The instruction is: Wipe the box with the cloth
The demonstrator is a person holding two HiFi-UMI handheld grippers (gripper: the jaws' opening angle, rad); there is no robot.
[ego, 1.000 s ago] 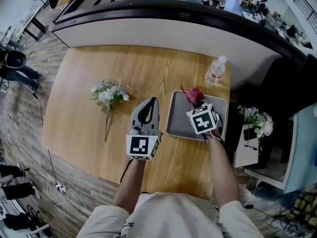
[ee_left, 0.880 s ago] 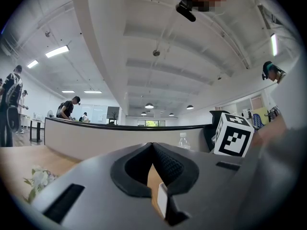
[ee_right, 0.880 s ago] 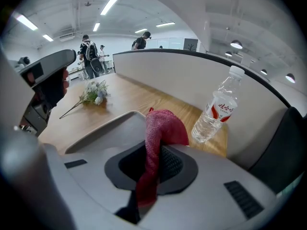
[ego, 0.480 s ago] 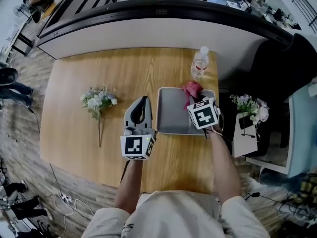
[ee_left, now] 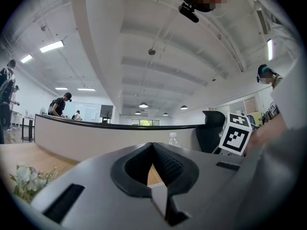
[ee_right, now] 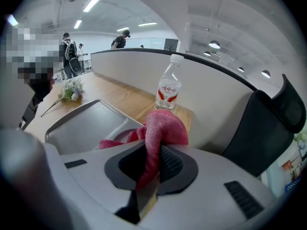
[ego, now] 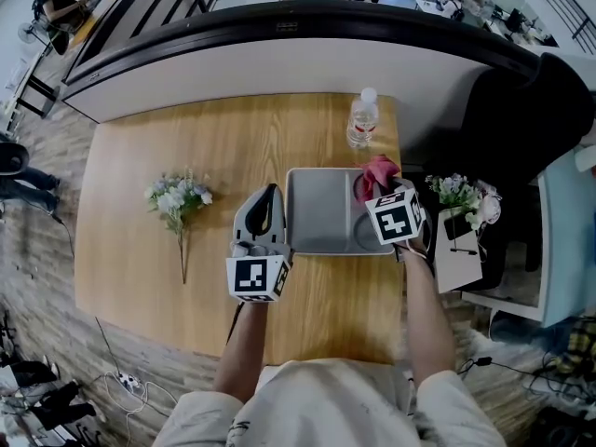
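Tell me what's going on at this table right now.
A person holds a gripper in each hand. The right gripper is shut on a pink cloth at the right end of the grey box on the wooden table. The left gripper, shut and empty, is beside the box's left edge.

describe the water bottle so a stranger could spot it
Start at the wooden table and go to its far right corner, just beyond the grey tray. The water bottle stands upright there, the only clear plastic thing, with a white cap and red label.
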